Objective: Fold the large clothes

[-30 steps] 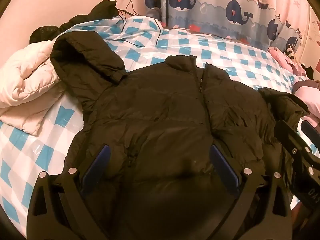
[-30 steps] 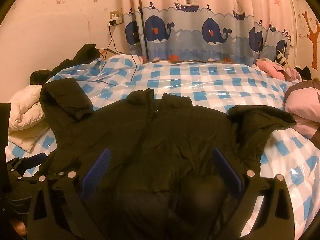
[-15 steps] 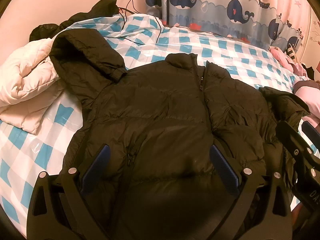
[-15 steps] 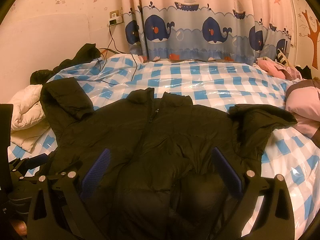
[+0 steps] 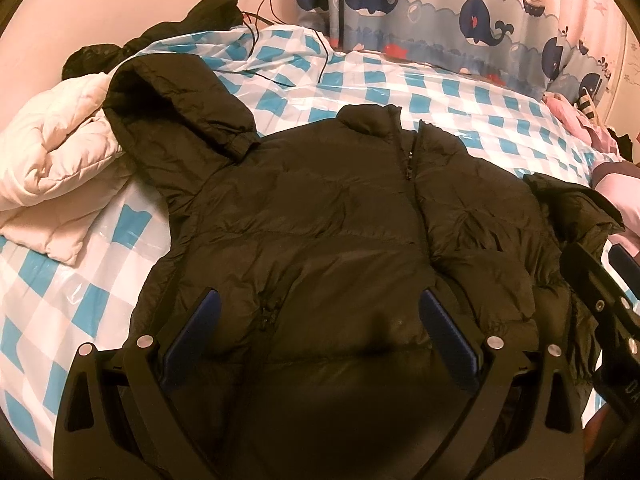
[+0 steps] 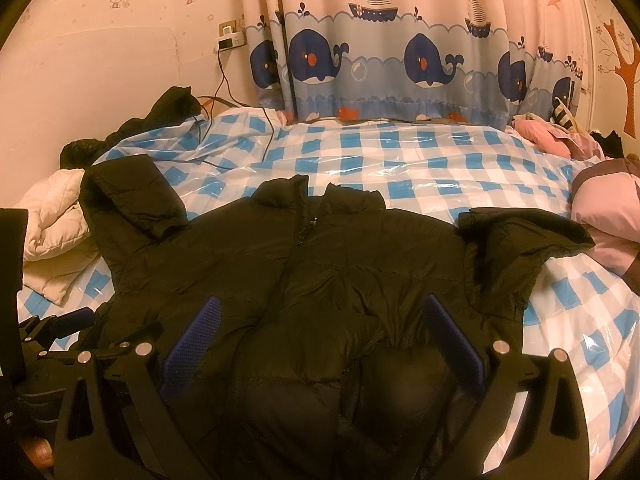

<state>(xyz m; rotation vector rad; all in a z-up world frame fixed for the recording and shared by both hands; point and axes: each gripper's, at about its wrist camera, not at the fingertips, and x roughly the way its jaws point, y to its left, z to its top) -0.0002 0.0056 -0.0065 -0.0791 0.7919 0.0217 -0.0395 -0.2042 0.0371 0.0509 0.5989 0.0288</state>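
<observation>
Both hand-held grippers hover low over the hem of a black puffer jacket (image 5: 320,232) spread front-up on a checkered bed cover (image 6: 400,160). The left gripper (image 5: 318,320) and right gripper (image 6: 320,320) point forward along the jacket's length, side by side, jaws spread wide, grasping nothing. The collar lies ahead, away from the fingers; sleeves fold out to either side.

Black gripper (image 5: 318,334) frames, blue pads (image 5: 192,338), silver screws.
</observation>
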